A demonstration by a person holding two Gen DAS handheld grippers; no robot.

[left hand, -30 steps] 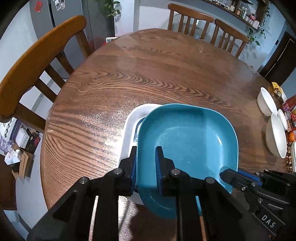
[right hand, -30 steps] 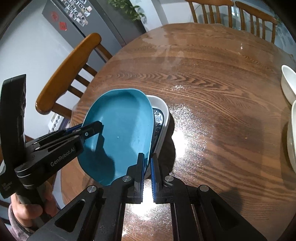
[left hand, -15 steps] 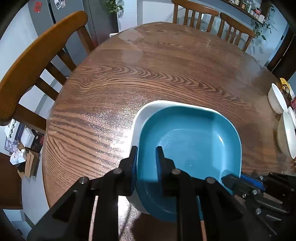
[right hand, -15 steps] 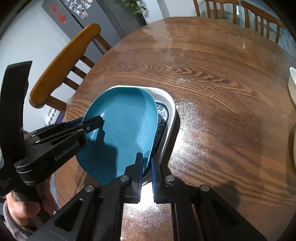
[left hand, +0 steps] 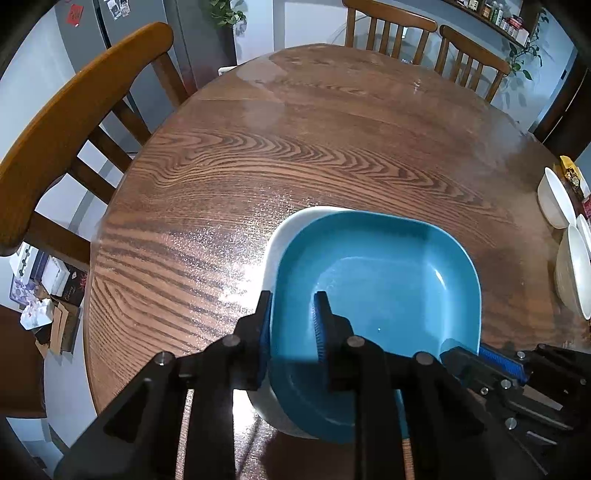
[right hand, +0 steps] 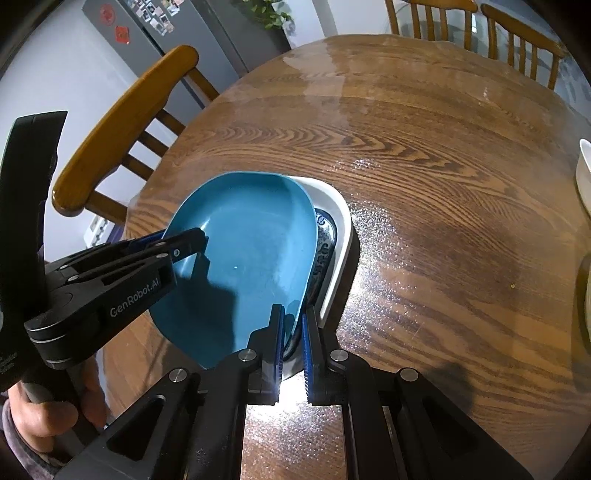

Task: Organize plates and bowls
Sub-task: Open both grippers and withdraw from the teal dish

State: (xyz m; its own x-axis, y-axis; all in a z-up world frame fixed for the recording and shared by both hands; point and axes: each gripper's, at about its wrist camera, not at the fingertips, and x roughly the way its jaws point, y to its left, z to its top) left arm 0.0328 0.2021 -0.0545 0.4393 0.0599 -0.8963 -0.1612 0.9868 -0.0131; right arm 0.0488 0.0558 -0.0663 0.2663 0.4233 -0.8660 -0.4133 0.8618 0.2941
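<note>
A teal square plate (left hand: 380, 291) lies tilted over a white square plate (left hand: 284, 236) on the round wooden table (left hand: 295, 147). My left gripper (left hand: 293, 325) is shut on the teal plate's near-left rim. My right gripper (right hand: 293, 332) is shut on the teal plate's (right hand: 243, 258) near-right rim. In the right wrist view the white plate (right hand: 341, 236) shows a blue patterned plate (right hand: 324, 240) lying inside it under the teal one. The left gripper (right hand: 184, 240) also shows there at the plate's left edge.
White bowls (left hand: 556, 203) stand at the table's right edge, one also in the right wrist view (right hand: 583, 173). Wooden chairs (left hand: 74, 110) stand at the left and the far side (left hand: 388, 22). A grey fridge (right hand: 177, 33) is behind.
Both grippers have lowered the teal plate onto the white plate. It now covers more of the white plate and sits flatter than a second ago.
</note>
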